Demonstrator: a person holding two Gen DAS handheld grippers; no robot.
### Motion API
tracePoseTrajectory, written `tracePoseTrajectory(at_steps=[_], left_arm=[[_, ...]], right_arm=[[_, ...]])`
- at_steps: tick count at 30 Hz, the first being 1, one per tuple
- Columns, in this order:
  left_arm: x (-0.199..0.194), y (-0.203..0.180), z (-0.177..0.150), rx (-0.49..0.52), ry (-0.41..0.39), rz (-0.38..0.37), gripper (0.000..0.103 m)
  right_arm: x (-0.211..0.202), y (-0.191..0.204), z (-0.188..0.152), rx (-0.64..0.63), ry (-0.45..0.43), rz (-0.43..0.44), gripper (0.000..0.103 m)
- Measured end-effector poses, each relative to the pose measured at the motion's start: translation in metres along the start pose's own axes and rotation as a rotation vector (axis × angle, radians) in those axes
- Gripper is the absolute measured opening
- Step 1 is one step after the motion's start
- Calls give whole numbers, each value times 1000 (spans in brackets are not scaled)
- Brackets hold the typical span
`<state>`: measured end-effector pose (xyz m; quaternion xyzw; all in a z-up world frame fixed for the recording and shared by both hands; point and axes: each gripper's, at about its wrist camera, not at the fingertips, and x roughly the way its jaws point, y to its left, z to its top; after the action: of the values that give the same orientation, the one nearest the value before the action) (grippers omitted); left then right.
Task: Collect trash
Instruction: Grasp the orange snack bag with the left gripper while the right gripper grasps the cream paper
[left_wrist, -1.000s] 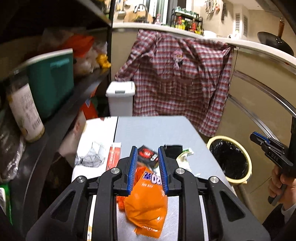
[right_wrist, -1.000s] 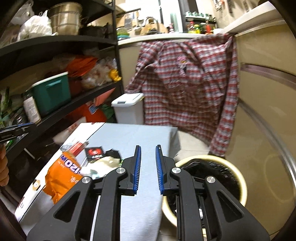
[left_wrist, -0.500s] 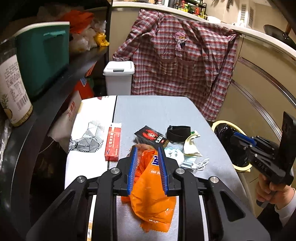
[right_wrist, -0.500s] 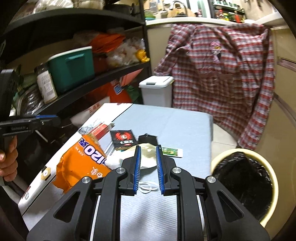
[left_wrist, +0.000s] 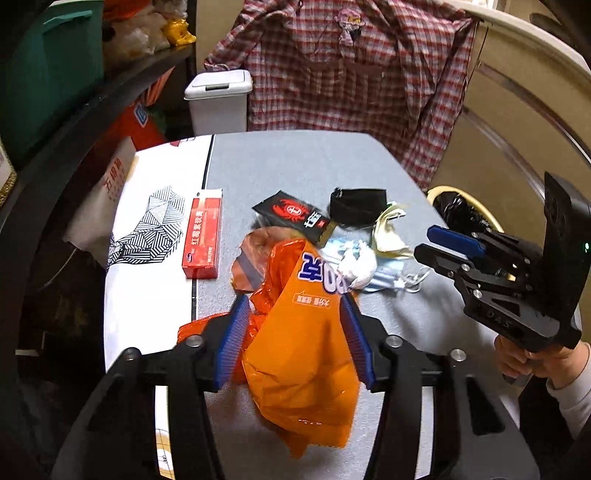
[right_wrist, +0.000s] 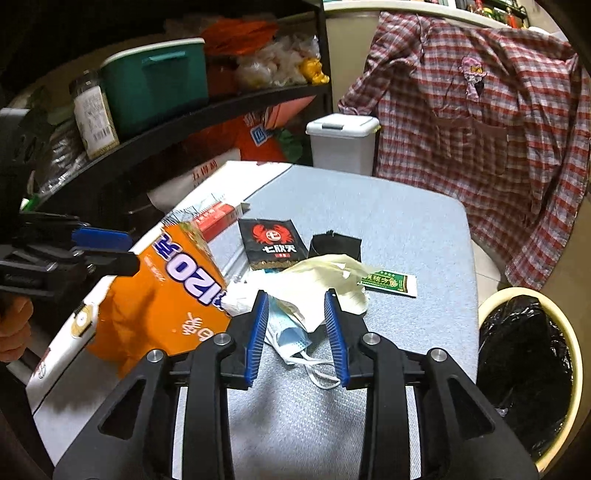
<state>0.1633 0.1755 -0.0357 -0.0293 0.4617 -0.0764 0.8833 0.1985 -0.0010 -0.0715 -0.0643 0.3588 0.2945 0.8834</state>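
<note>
On the grey worktop (left_wrist: 295, 166), the left claw (left_wrist: 295, 325) is opening around an orange snack bag (left_wrist: 299, 354) at the near edge, while the right claw (right_wrist: 297, 332) is opening, empty, over a blue face mask (right_wrist: 291, 339) beside the bin (right_wrist: 532, 369).

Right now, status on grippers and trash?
Left gripper opening around orange bag. Right gripper opening over blue mask. Bin unobstructed.
</note>
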Motion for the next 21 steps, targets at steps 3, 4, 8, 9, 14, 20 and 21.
tracePoseTrajectory(at_steps=[3,4,8,9,14,20,21], left_arm=[[9,0,-2,5,41,2,51],[11,-1,-4,10,51,3,50],[16,-3,-7,33,80,3,50],[17,-3,-7,35,84,1,43],[13,-4,-6,45,88,-27,20],[-1,-14,-4,78,60,-52,4],[-3,-15,-3,83,53,-49,3]], right_arm=[[14,-1,-1,-7,36,3,32],[17,0,-2,-13,45,2,32],[24,1,-4,-30,67,-6,32],[25,2,-4,-35,70,-10,32],[24,3,-4,-67,79,-32,9],[8,1,-1,-79,31,-52,5],[4,-1,0,-74,24,-55,5]])
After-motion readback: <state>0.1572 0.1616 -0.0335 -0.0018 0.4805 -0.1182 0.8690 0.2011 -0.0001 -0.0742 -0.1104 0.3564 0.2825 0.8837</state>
